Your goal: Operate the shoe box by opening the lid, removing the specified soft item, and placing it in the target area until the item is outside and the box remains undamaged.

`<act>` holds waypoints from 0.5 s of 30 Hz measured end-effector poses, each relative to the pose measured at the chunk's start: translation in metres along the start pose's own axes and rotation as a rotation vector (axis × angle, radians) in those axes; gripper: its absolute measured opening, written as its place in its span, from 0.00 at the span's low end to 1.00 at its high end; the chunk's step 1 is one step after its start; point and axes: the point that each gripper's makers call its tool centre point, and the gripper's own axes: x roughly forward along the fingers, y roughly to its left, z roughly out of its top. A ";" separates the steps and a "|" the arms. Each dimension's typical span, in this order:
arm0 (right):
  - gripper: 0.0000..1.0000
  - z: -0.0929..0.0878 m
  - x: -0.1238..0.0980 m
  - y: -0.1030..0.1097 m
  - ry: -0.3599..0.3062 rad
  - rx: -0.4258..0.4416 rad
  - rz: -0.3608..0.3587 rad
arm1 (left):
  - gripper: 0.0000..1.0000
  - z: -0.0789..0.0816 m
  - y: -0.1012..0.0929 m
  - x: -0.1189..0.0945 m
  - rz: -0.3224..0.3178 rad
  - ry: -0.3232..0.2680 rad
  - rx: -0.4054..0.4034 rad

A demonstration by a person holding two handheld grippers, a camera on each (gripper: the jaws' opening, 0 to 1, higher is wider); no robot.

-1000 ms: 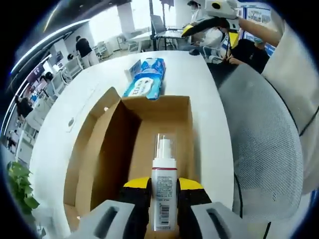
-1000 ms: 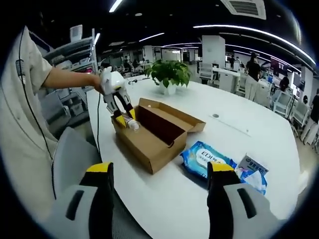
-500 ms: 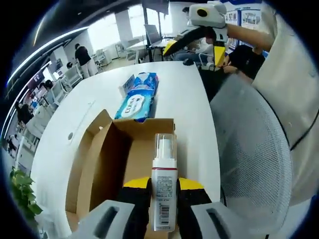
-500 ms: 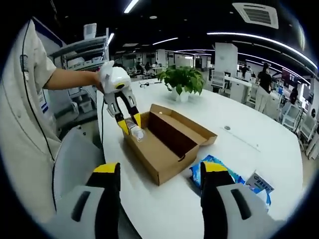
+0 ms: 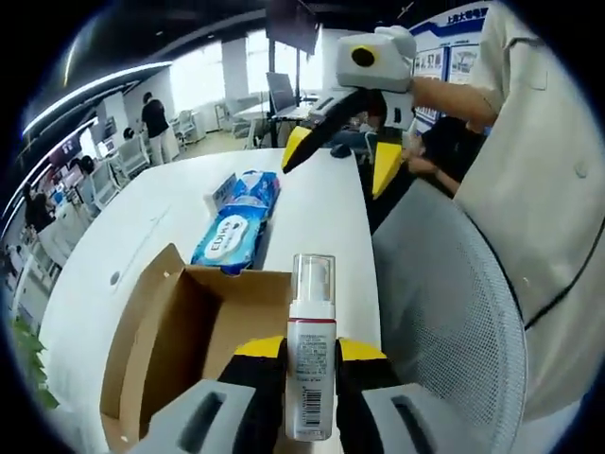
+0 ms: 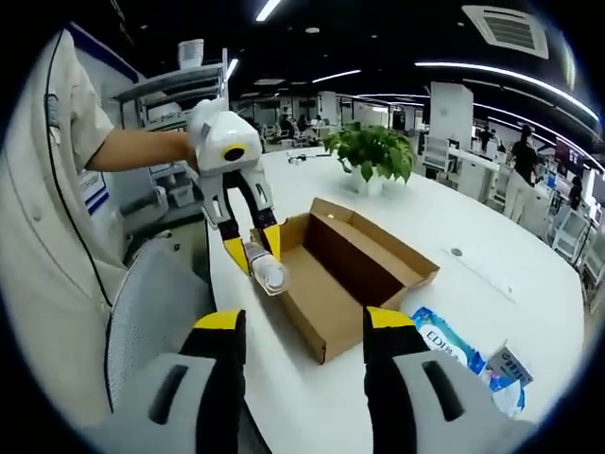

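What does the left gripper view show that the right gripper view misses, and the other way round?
Left gripper view: the printed label on the white pump bottle, clamped upright in the left gripper.

Right gripper view: a green potted plant and the open right gripper.

Both: the open brown cardboard box, blue wipes packet, white table and grey mesh chair.

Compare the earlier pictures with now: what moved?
The left claw, shut on the bottle, has lifted it up out of the box toward the near edge. The right claw stayed open and empty; box, wipes pack and table are unmoved.
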 end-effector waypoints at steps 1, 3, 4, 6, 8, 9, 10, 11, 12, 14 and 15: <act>0.46 0.001 0.002 0.003 0.000 -0.006 0.013 | 0.19 0.002 -0.002 0.000 -0.005 -0.005 -0.003; 0.45 0.001 0.005 0.006 0.003 -0.013 0.022 | 0.19 0.006 -0.006 0.001 -0.013 -0.021 0.000; 0.44 0.001 0.006 0.007 0.003 -0.015 0.027 | 0.19 0.009 -0.008 0.002 -0.018 -0.027 0.004; 0.43 0.003 0.009 0.012 0.001 -0.024 0.043 | 0.19 0.013 -0.011 0.002 -0.027 -0.039 0.010; 0.41 0.004 0.011 0.016 0.005 -0.036 0.060 | 0.19 0.017 -0.014 0.003 -0.037 -0.051 0.018; 0.42 0.004 0.012 0.017 0.005 -0.039 0.061 | 0.19 0.019 -0.016 0.003 -0.042 -0.057 0.028; 0.43 0.005 0.013 0.018 0.005 -0.044 0.063 | 0.19 0.020 -0.017 0.004 -0.045 -0.059 0.032; 0.42 0.005 0.013 0.019 0.007 -0.050 0.065 | 0.19 0.020 -0.019 0.004 -0.050 -0.061 0.038; 0.41 0.005 0.014 0.020 0.008 -0.055 0.072 | 0.19 0.022 -0.020 0.004 -0.055 -0.067 0.045; 0.41 0.005 0.014 0.022 0.009 -0.063 0.080 | 0.19 0.024 -0.022 0.005 -0.062 -0.073 0.044; 0.40 0.005 0.015 0.023 0.011 -0.067 0.084 | 0.19 0.025 -0.023 0.005 -0.063 -0.077 0.046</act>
